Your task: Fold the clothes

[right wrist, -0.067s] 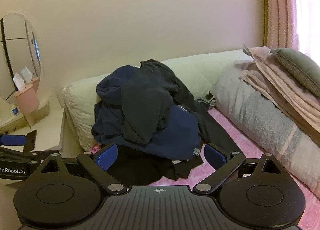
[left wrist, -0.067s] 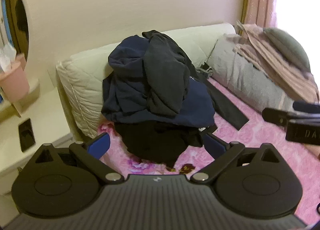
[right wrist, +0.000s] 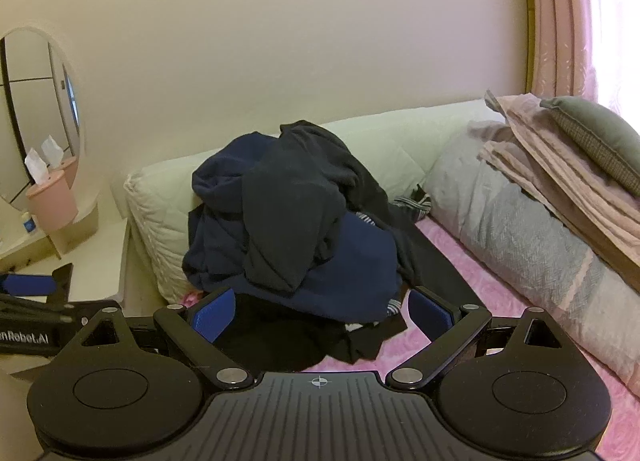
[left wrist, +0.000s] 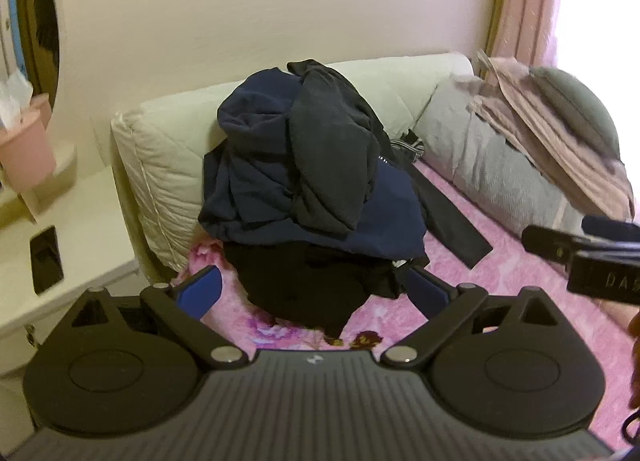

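The pile of dark clothes [left wrist: 316, 197] sits at the far end of the pink floral bedspread [left wrist: 516, 281], leaning against the pale quilted headboard cushion [left wrist: 160, 157]; a navy garment [right wrist: 360, 261] forms the bulk, a charcoal garment [left wrist: 332, 149] is draped over its top, and a black garment [left wrist: 304, 289] lies flat at the near foot of the pile. A long black strip of fabric [left wrist: 452, 221] trails from the pile to the right across the bedspread.

The left gripper [left wrist: 316, 293] is held just short of the pile with its blue-padded fingers [left wrist: 202, 293] spread wide, holding nothing; the black garment shows between them. The right gripper [right wrist: 320, 313] is likewise spread wide and empty, aimed at the near edge of the pile; it sits to the right of the left gripper, the two well apart.

To the right of the pile, a grey bolster pillow [right wrist: 528, 245] runs along the bed edge; folded pink blankets [right wrist: 560, 165] rest on it, with a grey-green cushion [right wrist: 600, 137] on top. A pink curtain [right wrist: 568, 21] hangs at the far right. To the left stands a white bedside table [left wrist: 52, 229] carrying a black phone [left wrist: 46, 259]; a pink tissue box [right wrist: 52, 201] sits in front of a round mirror [right wrist: 36, 117].
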{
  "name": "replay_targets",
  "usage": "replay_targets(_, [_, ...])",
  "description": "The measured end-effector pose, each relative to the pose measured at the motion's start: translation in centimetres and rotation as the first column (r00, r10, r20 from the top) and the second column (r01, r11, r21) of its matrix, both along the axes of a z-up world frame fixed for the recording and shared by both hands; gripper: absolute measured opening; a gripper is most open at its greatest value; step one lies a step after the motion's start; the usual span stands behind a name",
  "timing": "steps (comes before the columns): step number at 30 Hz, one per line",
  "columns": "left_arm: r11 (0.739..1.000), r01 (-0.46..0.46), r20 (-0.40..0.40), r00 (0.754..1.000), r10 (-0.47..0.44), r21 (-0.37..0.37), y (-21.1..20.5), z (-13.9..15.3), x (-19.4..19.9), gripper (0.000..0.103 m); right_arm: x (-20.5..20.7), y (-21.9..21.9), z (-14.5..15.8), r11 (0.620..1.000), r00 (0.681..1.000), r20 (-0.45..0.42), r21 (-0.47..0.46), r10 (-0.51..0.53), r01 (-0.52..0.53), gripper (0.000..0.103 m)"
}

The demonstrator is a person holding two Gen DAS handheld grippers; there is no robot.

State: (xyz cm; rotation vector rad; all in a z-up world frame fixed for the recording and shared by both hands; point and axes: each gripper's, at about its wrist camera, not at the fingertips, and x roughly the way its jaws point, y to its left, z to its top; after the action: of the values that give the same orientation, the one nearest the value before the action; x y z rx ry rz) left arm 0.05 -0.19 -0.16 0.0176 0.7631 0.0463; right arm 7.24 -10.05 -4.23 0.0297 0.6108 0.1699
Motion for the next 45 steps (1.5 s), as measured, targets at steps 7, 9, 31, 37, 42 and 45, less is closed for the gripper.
replay_targets(7, [1.0,-0.004,0.006,1.0,0.004,0.028,-0.9,-0.8,0.0,0.097,0.7,0.4,0.0,1.0,1.0,-0.026,0.004,0.001,-0.001,0.096])
replay_targets(9, [1.0,-0.009,0.011,1.0,0.009,-0.01,-0.1,-0.8,-0.3,0.097,0.5,-0.7,0.0,0.999,1.0,-0.009,0.037,0.004,-0.004,0.096])
replay_targets(31, [0.998,-0.011,0.009,1.0,0.011,-0.063,0.9,-0.8,0.4,0.097,1.8,0.1,0.0,1.0,1.0,-0.02,0.004,0.009,-0.009,0.096])
replay_targets(37, [0.998,-0.013,0.006,1.0,0.013,-0.063,1.1,-1.0,0.5,0.097,1.9,0.2,-0.1,1.0,1.0,-0.023,0.002,0.012,-0.012,0.096])
replay_targets(42, [0.998,-0.019,0.004,1.0,0.019,-0.06,1.2,-1.1,0.7,0.097,2.0,0.2,-0.3,1.0,0.999,-0.029,0.003,0.016,-0.016,0.096])
replay_targets(45, [0.998,-0.022,0.002,1.0,0.022,-0.056,1.1,-1.2,0.8,0.097,2.3,0.1,-0.4,1.0,0.999,-0.033,0.002,0.018,-0.018,0.096])
